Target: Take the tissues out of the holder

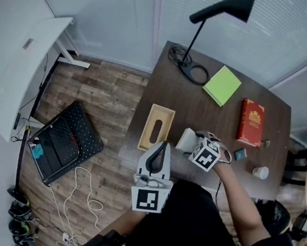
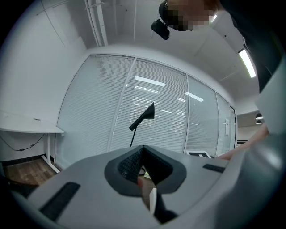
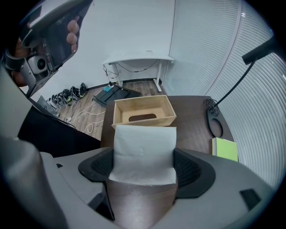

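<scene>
Wooden holder (image 1: 155,126) sits left of centre on the dark table (image 1: 207,114) and looks emptied. Just below it, the left gripper (image 1: 164,145) has its jaws pressed together on nothing. To the right, the white tissues (image 1: 186,141) are clamped in the right gripper (image 1: 195,144), clear of the box. The stack looks soft, so an even squeeze and a flat set-down on bare table would suit it.

Dark table (image 3: 192,112) stretched out beneath and ahead of the right gripper (image 3: 143,167); black desk lamp (image 3: 263,49) rose off to its right, before floor-to-ceiling blinds (image 3: 201,44); plank floor (image 3: 85,102) showed ahead and left; far ahead, a white desk (image 3: 138,59) stood against the plain white wall (image 3: 129,27).
</scene>
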Demonstrator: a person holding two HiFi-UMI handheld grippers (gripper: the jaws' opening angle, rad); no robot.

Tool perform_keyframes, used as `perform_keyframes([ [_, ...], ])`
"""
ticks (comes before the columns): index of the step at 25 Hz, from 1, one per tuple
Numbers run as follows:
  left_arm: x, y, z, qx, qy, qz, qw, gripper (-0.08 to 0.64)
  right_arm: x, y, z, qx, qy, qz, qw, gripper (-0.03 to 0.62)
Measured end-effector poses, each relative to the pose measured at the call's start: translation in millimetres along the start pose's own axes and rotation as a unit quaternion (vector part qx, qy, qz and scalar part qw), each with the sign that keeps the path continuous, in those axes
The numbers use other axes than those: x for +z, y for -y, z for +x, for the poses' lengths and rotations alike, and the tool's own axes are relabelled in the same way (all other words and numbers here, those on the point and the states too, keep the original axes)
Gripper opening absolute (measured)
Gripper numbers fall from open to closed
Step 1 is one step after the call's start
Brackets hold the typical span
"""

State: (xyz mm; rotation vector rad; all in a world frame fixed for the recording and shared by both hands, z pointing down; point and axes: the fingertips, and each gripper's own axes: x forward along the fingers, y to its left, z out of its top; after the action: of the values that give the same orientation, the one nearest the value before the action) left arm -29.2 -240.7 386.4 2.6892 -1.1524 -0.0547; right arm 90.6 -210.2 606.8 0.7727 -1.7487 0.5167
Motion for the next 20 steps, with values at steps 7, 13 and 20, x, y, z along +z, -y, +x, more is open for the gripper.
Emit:
perform_keyframes([
  [7, -1, 22, 0, 0.017, -0.005, -0.002, 0.9998, -0.002, -28, 0, -5, 0.005, -0.003, -0.01, 1.0, 0.425],
  [13, -8, 56, 6, 0.011, -0.015, 0.005, 0.9998, -0.002, -57, 10, -18, -0.004, -0.007, -0.018, 1.0, 0.425],
  [20, -8, 85, 12, 0.008, -0.008, 0.011, 0.9999, -0.002, -81, 19, -30, -0.007, -0.003, -0.022, 1.0, 0.425],
])
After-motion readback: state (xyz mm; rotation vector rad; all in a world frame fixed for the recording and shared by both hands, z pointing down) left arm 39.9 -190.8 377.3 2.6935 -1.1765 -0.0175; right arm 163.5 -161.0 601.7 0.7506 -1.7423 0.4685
